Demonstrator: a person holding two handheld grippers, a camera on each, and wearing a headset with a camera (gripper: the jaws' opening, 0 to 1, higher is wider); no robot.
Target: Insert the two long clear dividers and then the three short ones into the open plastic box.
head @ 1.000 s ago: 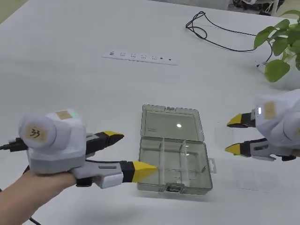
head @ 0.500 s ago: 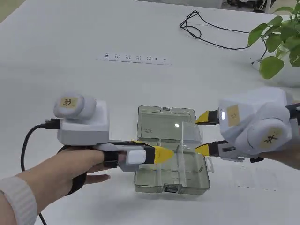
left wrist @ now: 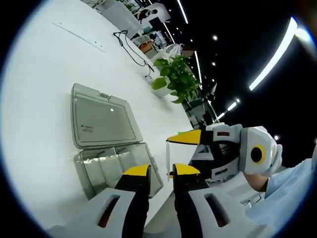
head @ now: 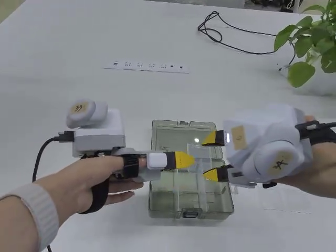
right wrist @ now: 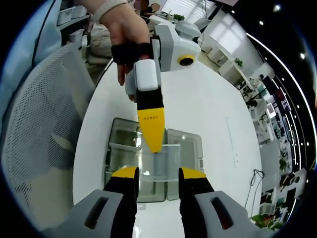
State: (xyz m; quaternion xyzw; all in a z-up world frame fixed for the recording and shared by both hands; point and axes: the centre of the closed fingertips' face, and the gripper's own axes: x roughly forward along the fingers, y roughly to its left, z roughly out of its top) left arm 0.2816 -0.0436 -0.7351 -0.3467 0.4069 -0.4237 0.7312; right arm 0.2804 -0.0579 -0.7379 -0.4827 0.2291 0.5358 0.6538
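Our grippers now meet at centre frame, no longer apart. The right gripper (head: 210, 156) clamps a clear divider (right wrist: 158, 166) over the box (head: 173, 210), so insertion looks near. We cannot tell whether the left gripper (head: 187, 159) grips the divider.

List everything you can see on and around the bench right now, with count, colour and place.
table: 1, white, under everything.
open plastic box: 1, smoky clear, near edge, lid laid back; dividers already stand inside, count unclear.
clear divider: 1, transparent, between the jaws of the right gripper above the box, with the tip of the left gripper at its top edge.
power strip: 1, white, beyond the box.
cable: 1, black, far side.
plant: 1, green, far right.
mesh chair: 1, pale, beside the table.
grippers: 2, white with yellow tips, meeting over the box.
left hand, right hand: one on each gripper.
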